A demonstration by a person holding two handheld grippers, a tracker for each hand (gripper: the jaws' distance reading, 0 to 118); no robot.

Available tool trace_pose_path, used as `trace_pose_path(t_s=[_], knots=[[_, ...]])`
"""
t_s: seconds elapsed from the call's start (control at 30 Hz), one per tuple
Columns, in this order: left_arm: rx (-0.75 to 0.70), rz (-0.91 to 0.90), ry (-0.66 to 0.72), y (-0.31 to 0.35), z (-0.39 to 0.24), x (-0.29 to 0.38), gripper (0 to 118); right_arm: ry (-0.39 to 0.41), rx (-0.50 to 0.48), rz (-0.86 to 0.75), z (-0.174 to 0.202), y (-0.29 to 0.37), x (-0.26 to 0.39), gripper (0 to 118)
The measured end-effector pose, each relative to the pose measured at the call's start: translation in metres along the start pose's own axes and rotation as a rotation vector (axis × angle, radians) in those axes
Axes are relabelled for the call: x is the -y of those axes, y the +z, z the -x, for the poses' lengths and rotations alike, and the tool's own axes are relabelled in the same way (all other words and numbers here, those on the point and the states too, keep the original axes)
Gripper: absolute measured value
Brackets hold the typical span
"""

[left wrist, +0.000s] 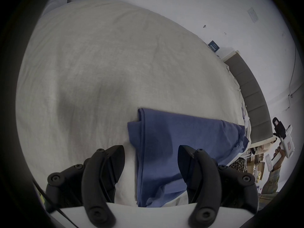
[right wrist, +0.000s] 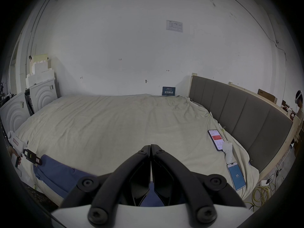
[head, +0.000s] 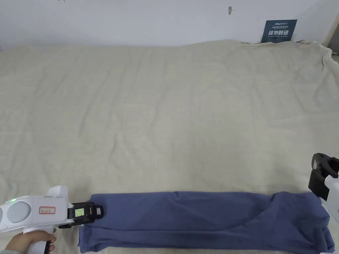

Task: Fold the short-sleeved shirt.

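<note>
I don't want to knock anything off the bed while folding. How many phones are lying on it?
2, both on the bed sheet near the headboard: one with a red-and-white screen, farther back, and one with a blue screen, nearer. Wrinkles in the sheet could hide others.

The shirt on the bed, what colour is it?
The shirt is plain blue; head view shows it best.

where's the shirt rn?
Head view: blue shirt lies as a long strip on the bed sheet near edge, between left gripper and right gripper.
</note>
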State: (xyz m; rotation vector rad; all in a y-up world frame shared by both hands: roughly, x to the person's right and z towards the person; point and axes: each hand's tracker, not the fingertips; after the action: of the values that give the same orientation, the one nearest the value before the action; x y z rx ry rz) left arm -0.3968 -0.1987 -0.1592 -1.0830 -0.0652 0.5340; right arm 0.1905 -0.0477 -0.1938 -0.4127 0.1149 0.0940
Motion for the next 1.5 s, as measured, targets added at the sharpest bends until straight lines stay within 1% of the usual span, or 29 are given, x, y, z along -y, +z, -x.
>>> trace_pose_path(t_s=[0.07,0.17,0.23,0.27,0.3,0.4,0.53,0.8,0.97,1.17,1.23,1.3,1.43,1.5], knots=[[0.003,0.009,-0.005,0.003,-0.006,-0.001,68,-0.001,-0.001,0.004,0.0,-0.001,0.0,0],[0.009,0.02,-0.027,0.002,-0.013,-0.001,51,-0.001,-0.003,0.009,0.0,-0.003,0.001,0],[-0.004,0.029,-0.033,-0.001,-0.016,-0.001,26,-0.004,-0.004,0.014,0.001,-0.003,0.002,0],[-0.013,0.027,-0.038,-0.002,-0.018,-0.001,18,-0.006,-0.004,0.014,0.001,-0.002,0.002,0],[-0.006,0.027,-0.038,-0.002,-0.018,-0.001,11,-0.008,-0.004,0.014,0.001,-0.002,0.002,0],[-0.011,0.031,-0.046,-0.003,-0.026,0.002,4,-0.008,-0.003,0.017,0.0,-0.003,0.003,0],[-0.041,0.017,-0.075,0.011,-0.032,-0.002,2,-0.01,-0.005,0.016,-0.002,-0.001,0.002,0],[-0.064,-0.032,-0.051,0.058,-0.037,-0.015,1,-0.02,-0.019,-0.004,-0.005,0.0,-0.003,0],[-0.171,-0.064,-0.016,0.079,-0.024,-0.021,1,-0.024,-0.034,-0.017,-0.006,0.004,-0.005,0],[-0.231,-0.048,0.05,0.092,-0.018,-0.023,1,-0.032,-0.042,-0.022,-0.011,0.007,-0.004,0],[-0.209,-0.041,0.069,0.091,-0.032,-0.022,1,-0.035,-0.042,-0.026,-0.013,0.01,-0.003,0],[-0.177,-0.03,0.058,0.089,-0.053,-0.021,1,-0.039,-0.041,-0.027,-0.015,0.011,-0.002,0],[-0.014,0.011,0.016,0.076,-0.107,-0.019,1,-0.056,-0.041,-0.029,-0.021,0.014,0.0,0],[0.025,0.034,-0.02,0.063,-0.134,-0.02,1,-0.065,-0.042,-0.028,-0.024,0.016,0.001,0]])
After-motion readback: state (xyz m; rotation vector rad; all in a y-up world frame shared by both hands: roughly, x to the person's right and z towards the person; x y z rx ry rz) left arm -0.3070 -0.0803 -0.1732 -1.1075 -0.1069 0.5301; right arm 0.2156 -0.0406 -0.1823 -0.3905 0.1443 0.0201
